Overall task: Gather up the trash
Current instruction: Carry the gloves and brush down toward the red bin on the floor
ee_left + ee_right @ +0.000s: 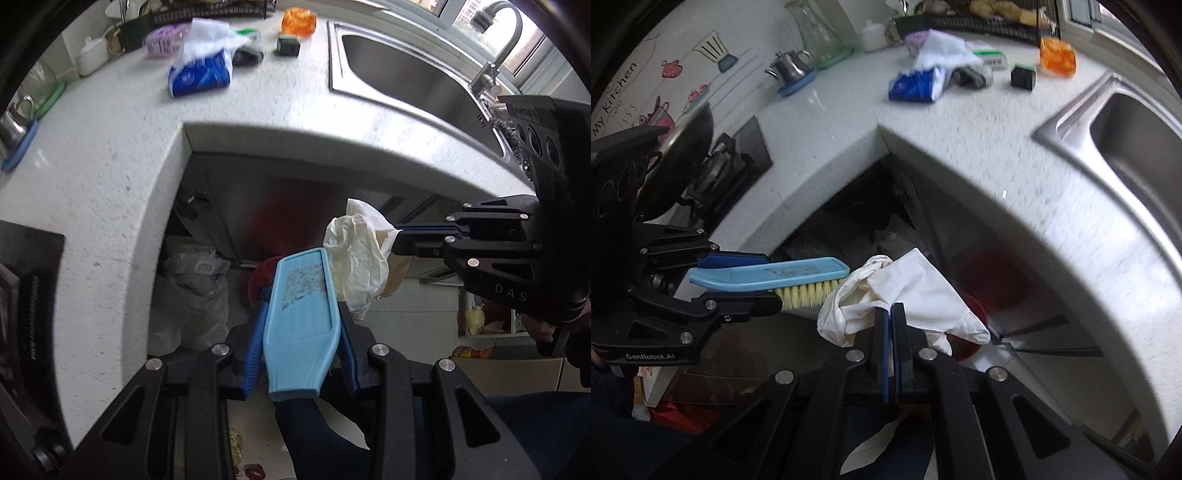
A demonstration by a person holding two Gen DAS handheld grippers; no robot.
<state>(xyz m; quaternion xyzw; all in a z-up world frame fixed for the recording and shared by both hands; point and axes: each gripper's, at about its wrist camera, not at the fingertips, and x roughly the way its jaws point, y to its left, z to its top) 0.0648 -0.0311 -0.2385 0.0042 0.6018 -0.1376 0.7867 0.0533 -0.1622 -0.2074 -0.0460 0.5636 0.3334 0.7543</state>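
A white speckled kitchen counter [110,155] curves around an open corner below. Out past its edge, the left gripper [301,332] clamps a light-blue scrubbing brush [301,317] by its handle. Just beside it, the right gripper [891,314] is pinched tight on a crumpled white tissue [905,295], touching the brush's tip.

Both grippers are matte black linkages studded with round silver screws, with blue pads lining the jaws. The left gripper [738,284] reads "GenRobot.AI" behind its jaws; the right gripper [397,236] shows "DAS". Dark navy sleeves below.
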